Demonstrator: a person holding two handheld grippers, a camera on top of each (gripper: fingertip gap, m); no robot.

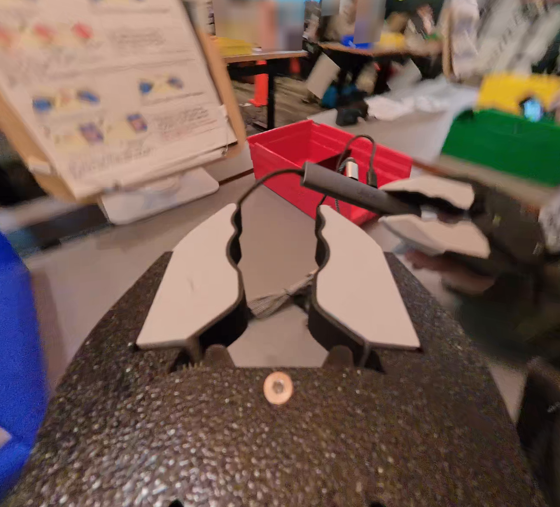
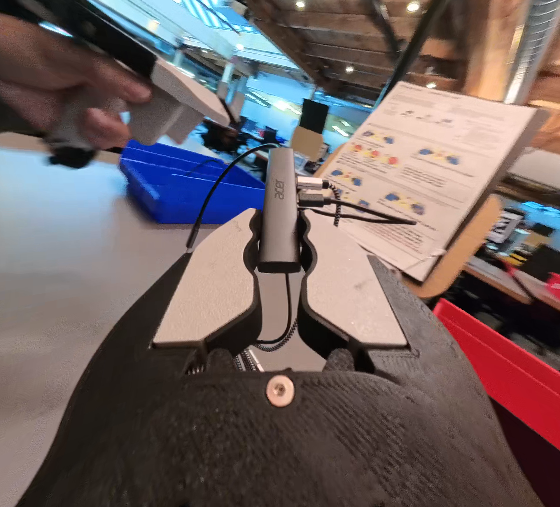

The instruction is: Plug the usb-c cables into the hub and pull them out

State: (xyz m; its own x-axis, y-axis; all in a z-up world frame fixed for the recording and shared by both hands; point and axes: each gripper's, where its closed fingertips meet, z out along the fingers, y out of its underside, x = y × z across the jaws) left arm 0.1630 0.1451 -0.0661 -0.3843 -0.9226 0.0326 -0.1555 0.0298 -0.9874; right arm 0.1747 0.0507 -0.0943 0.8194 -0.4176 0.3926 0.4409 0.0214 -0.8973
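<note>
My right gripper (image 2: 279, 219) is shut on a dark grey hub (image 2: 278, 204) and holds it in the air, pointing away from the camera. A silver plug (image 2: 312, 182) on a braided cable and a black plug (image 2: 313, 199) sit in the hub's right side. The hub's own thin black lead (image 2: 224, 177) arcs off its far end to the left. My left gripper (image 1: 277, 216) is open and empty over the table. In the left wrist view the hub (image 1: 357, 192) is to its upper right, held by the right gripper (image 1: 424, 213), with the silver plug (image 1: 351, 168) behind it.
A red bin (image 1: 303, 165) stands behind the hub and a green bin (image 1: 500, 140) farther right. A blue bin (image 2: 181, 186) sits on the grey table (image 2: 60, 234). An instruction sheet on a board (image 2: 424, 165) leans at the table's edge. A braided cable (image 1: 272, 298) lies under my left gripper.
</note>
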